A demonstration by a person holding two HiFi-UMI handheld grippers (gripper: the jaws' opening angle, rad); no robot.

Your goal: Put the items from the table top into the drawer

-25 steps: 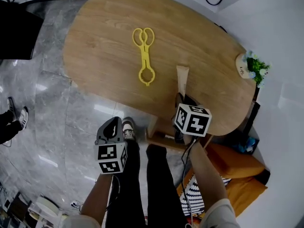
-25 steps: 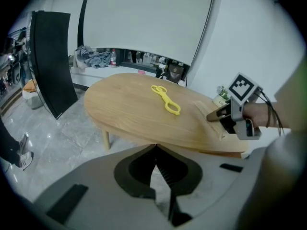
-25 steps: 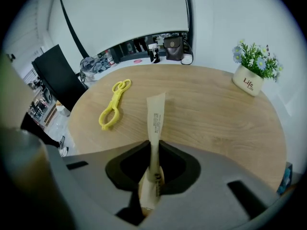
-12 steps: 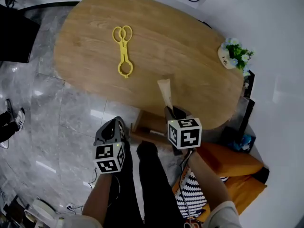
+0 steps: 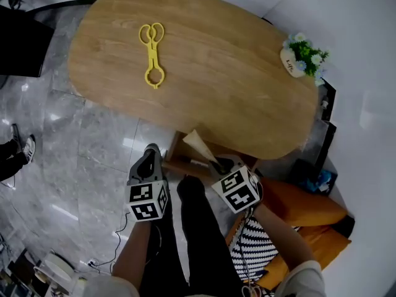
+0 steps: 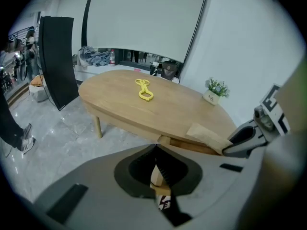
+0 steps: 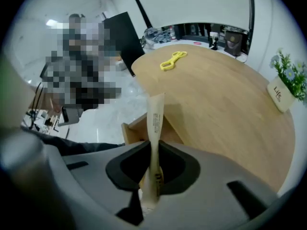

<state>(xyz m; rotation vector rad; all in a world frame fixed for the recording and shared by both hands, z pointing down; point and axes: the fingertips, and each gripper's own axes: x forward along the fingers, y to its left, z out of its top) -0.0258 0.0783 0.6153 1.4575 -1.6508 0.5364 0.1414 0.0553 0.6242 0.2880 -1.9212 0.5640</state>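
Your right tongs (image 5: 219, 164) gripped the tube (image 5: 198, 142) near one end, lower middle; tilted, it could snag the drawer (image 5: 176, 158) rim. Left tongs (image 5: 150, 156) were clenched, empty.

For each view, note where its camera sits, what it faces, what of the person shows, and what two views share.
Head view: on the head, facing steeply down at the table; forearms and legs show.
Left gripper view: on the left gripper, facing the table; its shut jaws show.
Right gripper view: on the right gripper, facing the table; jaws clamp a tube.
Shared: yellow tongs.
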